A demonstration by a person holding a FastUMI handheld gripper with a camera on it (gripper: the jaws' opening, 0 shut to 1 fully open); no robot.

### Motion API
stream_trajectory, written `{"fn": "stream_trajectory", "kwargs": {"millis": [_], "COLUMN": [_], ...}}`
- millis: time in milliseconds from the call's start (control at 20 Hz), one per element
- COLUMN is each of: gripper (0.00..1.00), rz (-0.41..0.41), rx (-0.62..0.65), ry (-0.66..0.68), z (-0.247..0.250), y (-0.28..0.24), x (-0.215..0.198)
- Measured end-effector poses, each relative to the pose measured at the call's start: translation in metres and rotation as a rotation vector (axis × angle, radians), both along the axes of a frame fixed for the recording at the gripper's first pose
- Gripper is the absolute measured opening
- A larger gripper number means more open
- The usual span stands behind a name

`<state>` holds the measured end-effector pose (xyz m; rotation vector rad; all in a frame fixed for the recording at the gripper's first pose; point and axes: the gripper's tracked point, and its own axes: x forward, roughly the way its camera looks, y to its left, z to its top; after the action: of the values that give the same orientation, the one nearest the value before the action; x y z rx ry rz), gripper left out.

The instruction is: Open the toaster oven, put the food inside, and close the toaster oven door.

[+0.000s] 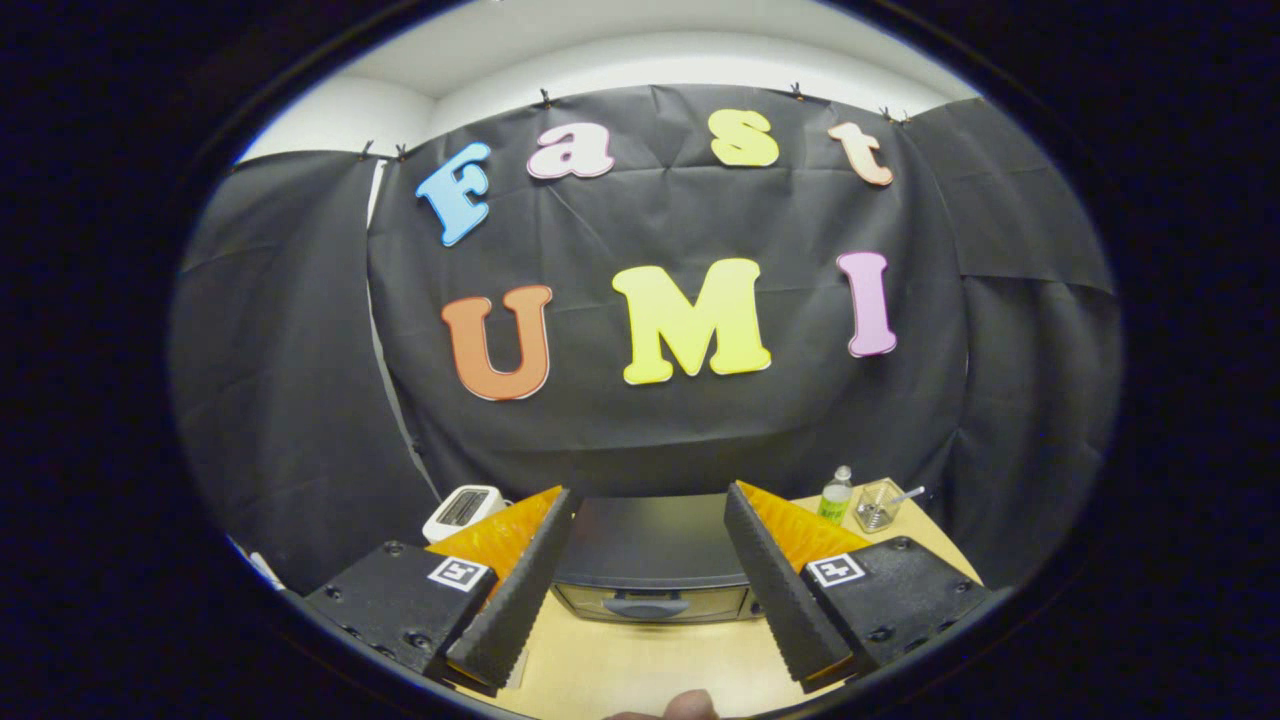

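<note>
Nearest of all, a fingertip point(690, 705) of the person pokes up over the near edge of the bench point(640, 665), between the two fingers and touching nothing else that can be seen. Just beyond it the tongs point(648, 500) stand wide open — their two ribbed fingers point(515, 590) spread well apart, with nothing held between them and neither finger pressing on anything. Each carries a small square marker on its body.

Between the fingers and just ahead of them sits the toaster oven point(650, 560), squarely facing the camera, its dark top visible and its door shut, the handle point(645, 606) running across the front. A strip of bare light wood lies between the oven front and the near edge.

Farther left, past the left finger, a white toaster point(462, 510) stands near the back of the bench. Far right, beyond the right finger, a small bottle point(835, 497) with green contents stands just beside a clear glass point(876, 505) — a thin stick or spoon leans out of it. Black cloth hangs behind everything.
</note>
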<state>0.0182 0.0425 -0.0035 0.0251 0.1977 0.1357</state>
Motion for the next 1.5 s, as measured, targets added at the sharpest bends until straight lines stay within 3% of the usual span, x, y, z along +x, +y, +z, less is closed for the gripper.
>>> {"fn": "stream_trajectory", "kwargs": {"millis": [600, 1500], "gripper": [1.0, 1.0], "rz": [-0.026, 0.003], "rx": [0.021, 0.041], "ry": [-0.07, -0.037], "z": [0.027, 0.024], "y": [-0.013, -0.002], "x": [-0.028, -0.019]}}
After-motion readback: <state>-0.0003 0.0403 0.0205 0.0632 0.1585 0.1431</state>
